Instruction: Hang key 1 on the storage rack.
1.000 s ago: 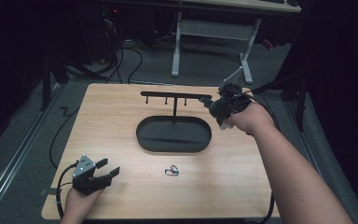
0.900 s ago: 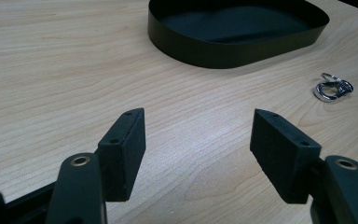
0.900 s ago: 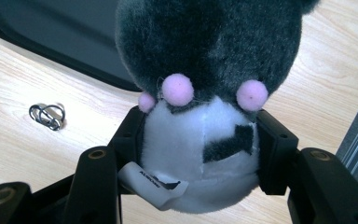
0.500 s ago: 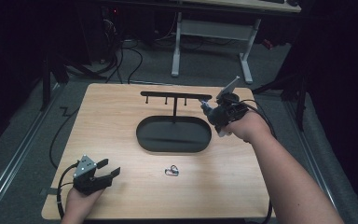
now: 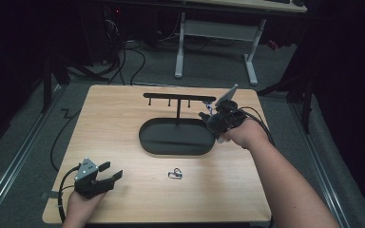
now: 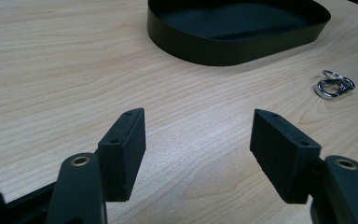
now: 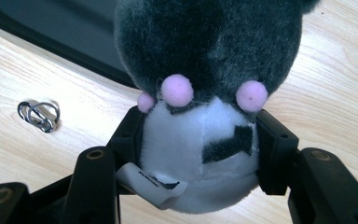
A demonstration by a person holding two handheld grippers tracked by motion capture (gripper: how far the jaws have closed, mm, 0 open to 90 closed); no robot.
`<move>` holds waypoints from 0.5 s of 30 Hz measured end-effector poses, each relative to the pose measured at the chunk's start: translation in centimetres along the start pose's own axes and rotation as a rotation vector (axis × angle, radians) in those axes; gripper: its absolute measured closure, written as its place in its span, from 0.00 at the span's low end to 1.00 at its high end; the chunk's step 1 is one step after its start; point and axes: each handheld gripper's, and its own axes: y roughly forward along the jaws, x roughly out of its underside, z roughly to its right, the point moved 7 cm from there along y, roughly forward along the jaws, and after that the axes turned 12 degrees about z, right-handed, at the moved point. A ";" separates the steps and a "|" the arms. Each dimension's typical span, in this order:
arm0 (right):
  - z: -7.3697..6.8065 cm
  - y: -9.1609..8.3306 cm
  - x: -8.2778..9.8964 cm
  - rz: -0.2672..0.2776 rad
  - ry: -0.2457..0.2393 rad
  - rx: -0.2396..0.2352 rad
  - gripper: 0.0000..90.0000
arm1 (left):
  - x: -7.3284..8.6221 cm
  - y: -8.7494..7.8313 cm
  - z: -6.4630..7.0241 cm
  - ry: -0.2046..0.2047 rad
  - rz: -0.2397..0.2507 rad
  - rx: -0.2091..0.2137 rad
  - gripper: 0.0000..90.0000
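Observation:
A grey and white plush toy (image 7: 205,93) with pink dots sits between the jaws of my right gripper (image 7: 200,140), which is shut on its white belly. In the high view the right gripper (image 5: 212,122) hangs by the right end of the black oval tray (image 5: 145,137), with the toy (image 5: 215,127) dark at its tip. A small silver clip (image 5: 174,174) lies on the wood in front of the tray. My left gripper (image 5: 111,172) rests at the table's front left corner, open, with nothing between its jaws (image 6: 198,149).
A black rack with several hooks (image 5: 178,99) stands on a post rising from the tray. The clip (image 6: 334,85) lies right of the tray wall (image 6: 223,46) in the left gripper view. Cables trail off the table's left edge.
My right hand has come down and a little nearer with the plush toy, from beside the rack's right end to the tray's right end. The left gripper has stayed put.

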 end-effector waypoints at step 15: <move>-0.8 3.3 -0.7 0.052 0.011 -0.013 0.49 | 0.1 0.0 0.0 0.001 -0.001 -0.001 0.41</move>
